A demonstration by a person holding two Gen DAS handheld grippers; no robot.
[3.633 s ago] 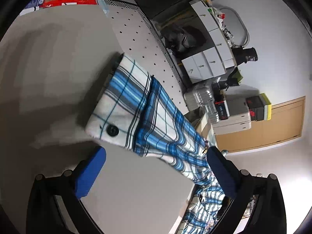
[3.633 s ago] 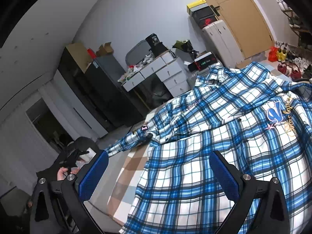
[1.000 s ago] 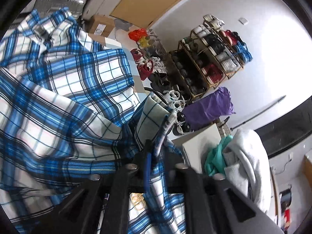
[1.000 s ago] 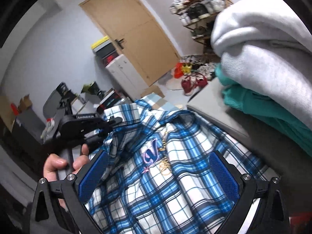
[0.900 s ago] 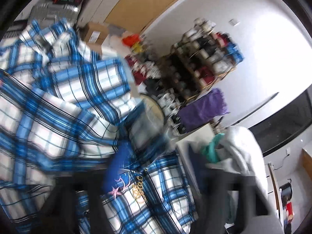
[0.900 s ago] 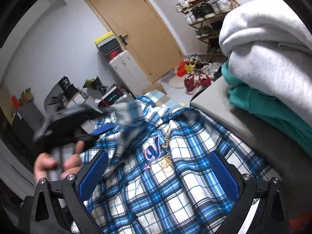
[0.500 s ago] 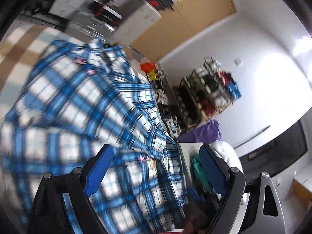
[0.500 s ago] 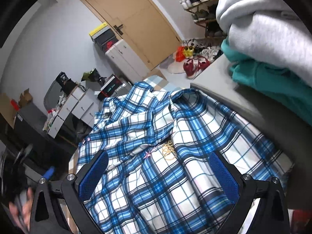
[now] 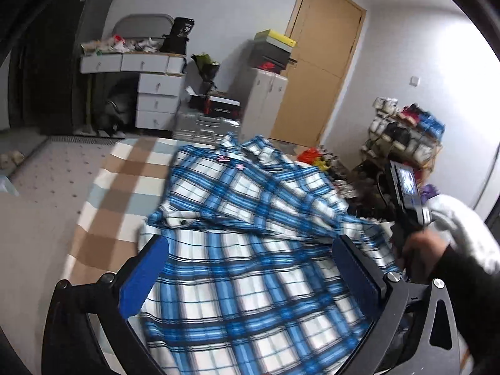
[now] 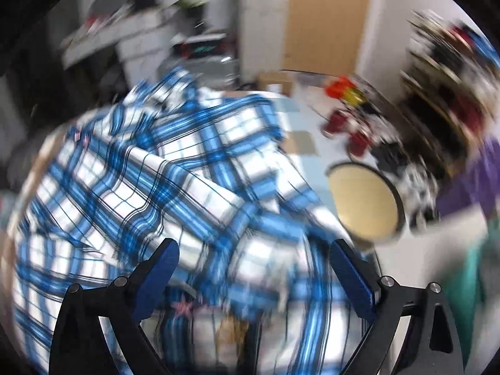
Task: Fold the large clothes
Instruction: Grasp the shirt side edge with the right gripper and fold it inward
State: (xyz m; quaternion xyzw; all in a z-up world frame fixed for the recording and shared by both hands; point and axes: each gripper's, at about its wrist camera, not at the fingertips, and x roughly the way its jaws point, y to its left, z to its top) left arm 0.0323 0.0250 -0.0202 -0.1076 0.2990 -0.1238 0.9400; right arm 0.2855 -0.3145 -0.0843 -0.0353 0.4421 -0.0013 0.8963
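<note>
A blue and white plaid shirt (image 9: 250, 250) lies spread on a checked bedcover (image 9: 118, 187), one sleeve folded across its body with the cuff at the left. My left gripper (image 9: 253, 268) hovers over the shirt's lower half, its jaws opening wide, with nothing pinched between the blue pads (image 9: 147, 275). At the right, a person's hand (image 9: 422, 250) holds the other gripper's body above the shirt's right edge. The right wrist view is blurred. There my right gripper (image 10: 254, 268) points down at the shirt (image 10: 156, 187). Its jaws are closing but still wide, with cloth below them and not pressed.
A grey and white pile of clothes (image 9: 462, 228) sits at the bed's right side. A round stool (image 10: 364, 200) and a shoe rack (image 9: 406, 137) stand beyond the bed's right edge. White drawers (image 9: 156, 93), a cabinet and a wooden door (image 9: 315, 72) line the far wall.
My left gripper was shut on the sleeve cuff; it let go, opened wide and swung away to the left. The sleeve now lies across the shirt. My right gripper swung toward the shirt's right side.
</note>
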